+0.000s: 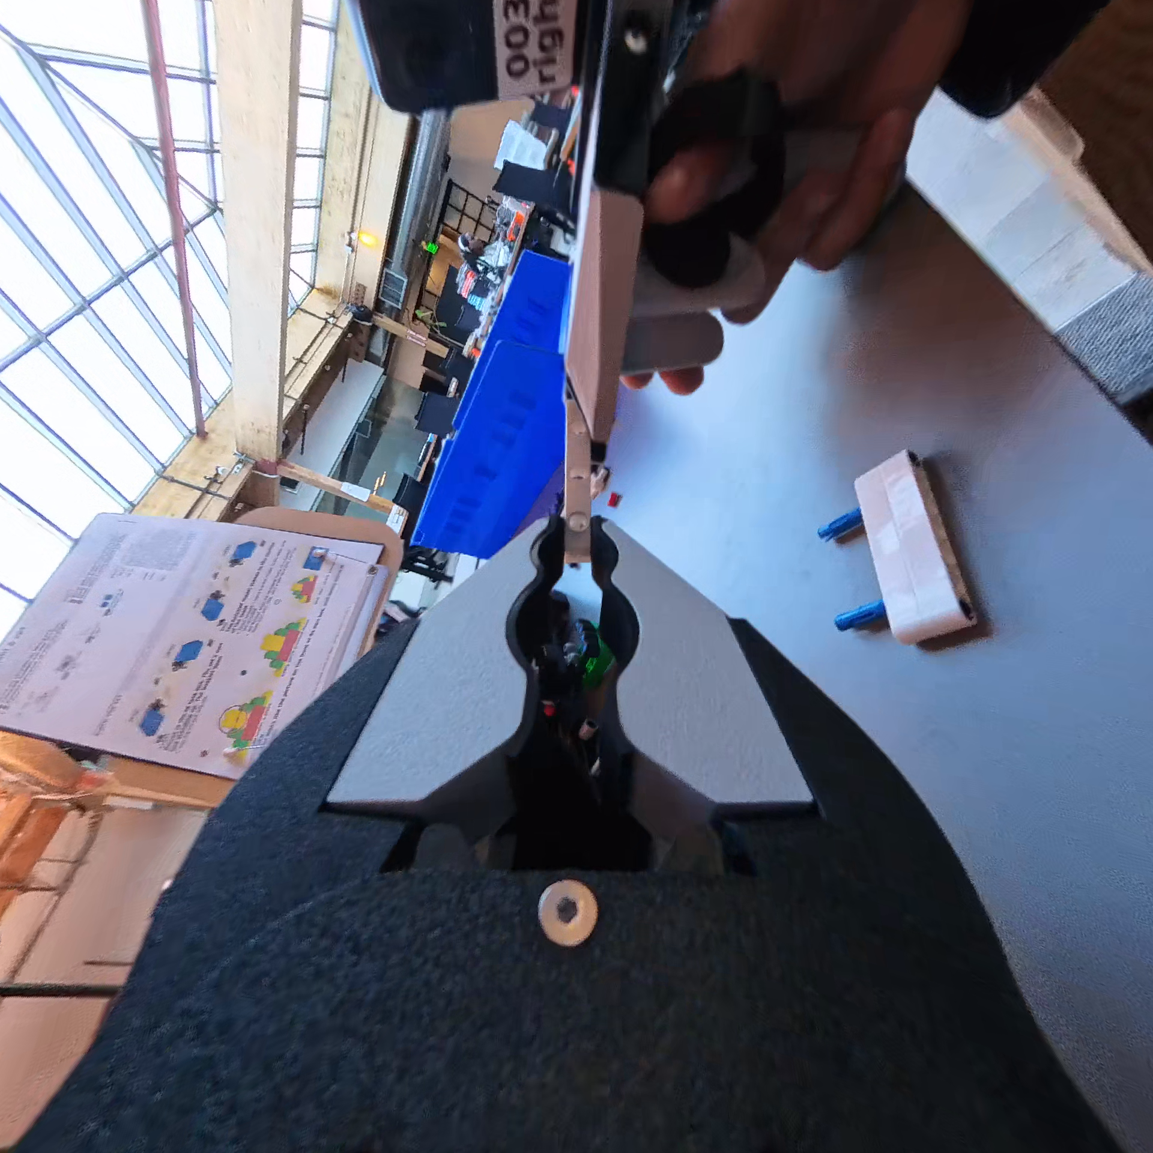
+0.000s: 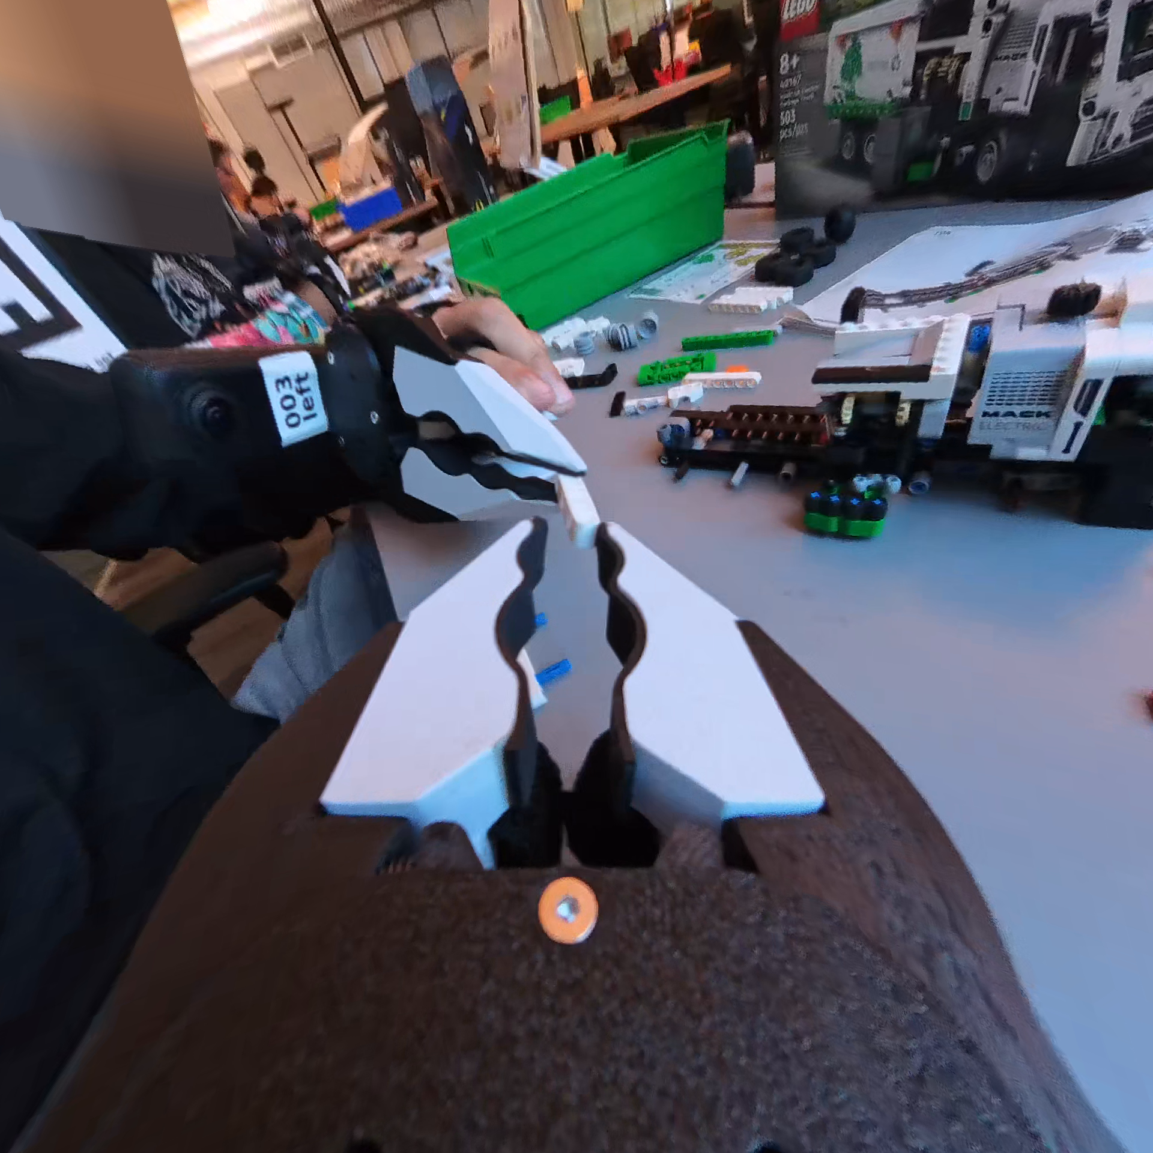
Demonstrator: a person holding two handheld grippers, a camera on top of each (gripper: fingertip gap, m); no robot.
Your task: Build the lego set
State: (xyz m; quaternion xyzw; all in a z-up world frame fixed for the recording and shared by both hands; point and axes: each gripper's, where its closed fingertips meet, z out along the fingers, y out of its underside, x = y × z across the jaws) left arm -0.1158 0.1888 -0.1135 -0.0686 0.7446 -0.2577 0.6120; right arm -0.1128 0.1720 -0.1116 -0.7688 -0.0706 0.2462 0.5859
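A thin white lego beam (image 2: 579,515) is held in the air between both grippers. My left gripper (image 1: 575,529) is shut on one end of the beam (image 1: 577,499); it also shows in the right wrist view (image 2: 561,480), coming in from the left. My right gripper (image 2: 571,530) closes on the other end; in the left wrist view it hangs from above (image 1: 589,437), held by a hand (image 1: 811,156). The partly built white truck (image 2: 967,387) stands on the grey table (image 2: 873,655) at the right. A white panel with two blue pins (image 1: 911,549) lies flat on the table.
A green bin (image 2: 593,231), the set's box (image 2: 961,93), instruction sheets (image 2: 998,262), black tyres (image 2: 798,249) and loose pieces (image 2: 686,374) lie at the back. A small green and black assembly (image 2: 845,508) sits before the truck. Blue bins (image 1: 499,449) and a pictured sheet (image 1: 187,636) stand behind. Left and right tips are no more than a few centimetres apart. Left tips and right tips are each some 15 cm from the partly built white truck (image 2: 967,387).
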